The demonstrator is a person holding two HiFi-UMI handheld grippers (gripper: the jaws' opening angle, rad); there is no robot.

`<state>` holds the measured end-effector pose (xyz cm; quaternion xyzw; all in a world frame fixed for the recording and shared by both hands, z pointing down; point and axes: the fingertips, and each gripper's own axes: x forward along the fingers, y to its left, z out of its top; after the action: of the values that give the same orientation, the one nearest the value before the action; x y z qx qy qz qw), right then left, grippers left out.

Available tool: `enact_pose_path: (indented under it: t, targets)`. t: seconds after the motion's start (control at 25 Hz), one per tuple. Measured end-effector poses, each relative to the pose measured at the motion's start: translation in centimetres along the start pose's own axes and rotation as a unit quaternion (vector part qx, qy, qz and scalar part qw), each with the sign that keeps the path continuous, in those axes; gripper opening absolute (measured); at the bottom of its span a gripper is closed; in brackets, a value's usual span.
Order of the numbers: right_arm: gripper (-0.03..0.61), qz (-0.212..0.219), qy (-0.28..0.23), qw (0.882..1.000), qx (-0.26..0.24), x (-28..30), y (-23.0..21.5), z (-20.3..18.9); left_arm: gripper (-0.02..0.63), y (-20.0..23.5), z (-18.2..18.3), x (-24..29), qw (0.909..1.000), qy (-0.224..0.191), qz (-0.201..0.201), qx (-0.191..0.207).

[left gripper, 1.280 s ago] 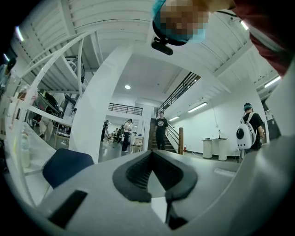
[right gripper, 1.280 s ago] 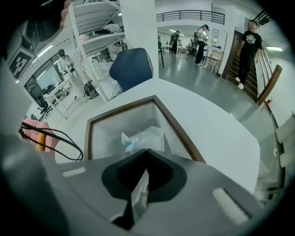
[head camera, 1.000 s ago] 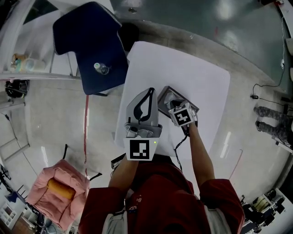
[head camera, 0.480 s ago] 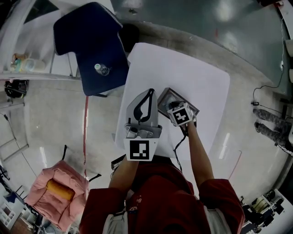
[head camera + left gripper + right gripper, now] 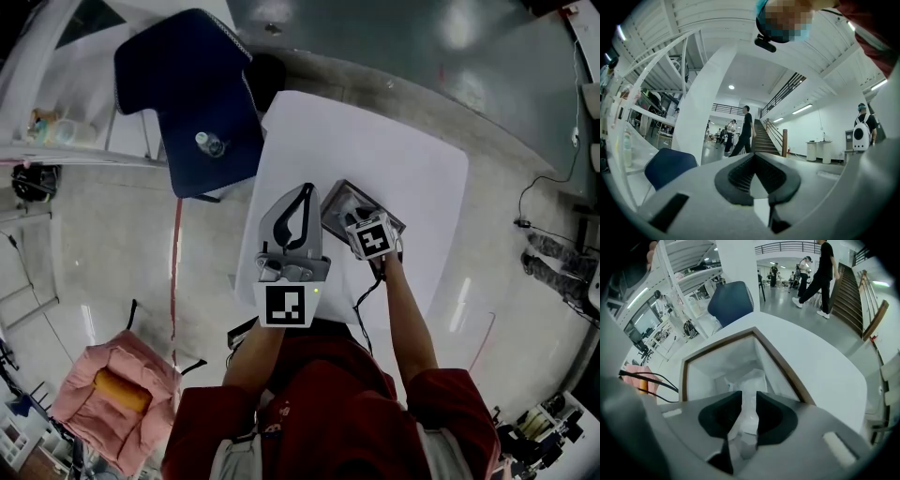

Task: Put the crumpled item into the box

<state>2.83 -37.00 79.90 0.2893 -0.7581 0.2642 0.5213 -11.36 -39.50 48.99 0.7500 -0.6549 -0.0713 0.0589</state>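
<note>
A shallow box (image 5: 330,208) with a brown rim stands near the middle of the white table (image 5: 375,141). My right gripper (image 5: 356,221) hangs over it, pointing down into it. In the right gripper view the crumpled white item (image 5: 749,379) lies inside the box (image 5: 717,342), and part of it shows in the gap between the jaws of my right gripper (image 5: 749,398), which are opening. My left gripper (image 5: 307,187) is held above the table's left side, beside the box. Its jaws (image 5: 753,157) meet at the tips with nothing between them.
A dark blue chair (image 5: 187,94) with a small bottle (image 5: 208,142) on its seat stands off the table's far left corner. A pink seat with an orange thing (image 5: 117,392) is on the floor at the lower left. People walk by a staircase (image 5: 764,138) in the background.
Both grippers stay where they were, the right one over the box. Only the view shifts slightly.
</note>
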Motion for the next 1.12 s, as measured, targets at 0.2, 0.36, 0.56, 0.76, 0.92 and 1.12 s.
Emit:
enact_pose_path:
  t: [0.2, 0.36, 0.56, 0.76, 0.92, 1.12]
  targets:
    - [0.103, -0.002, -0.018, 1.000, 0.002, -1.0, 0.0, 0.3, 0.003, -1.0, 0.8, -0.6, 0.9999, -0.010, -0.008, 0.008]
    - [0.103, -0.003, -0.037, 0.999, 0.005, -2.2, 0.5, 0.3, 0.003, -2.0, 1.6, -1.2, 0.9997, -0.017, -0.014, 0.008]
    - [0.103, -0.004, -0.054, 0.998, 0.012, -3.8, 1.1, 0.3, 0.003, -3.2, 3.2, -1.9, 0.9992, -0.027, -0.023, 0.020]
    - [0.103, -0.004, -0.075, 0.997, 0.013, -5.1, 1.6, 1.1, 0.003, -3.9, 3.9, -2.4, 0.9994, -0.024, -0.025, 0.011]
    - [0.103, -0.011, -0.103, 0.994, 0.021, -6.7, 1.9, 1.1, 0.003, -4.6, 4.8, -3.5, 0.9991, -0.032, -0.023, 0.018]
    - [0.106, -0.019, -0.122, 0.992, 0.032, -9.1, 2.6, 0.2, 0.003, -5.8, 6.3, -4.8, 0.9984, -0.043, -0.026, 0.024]
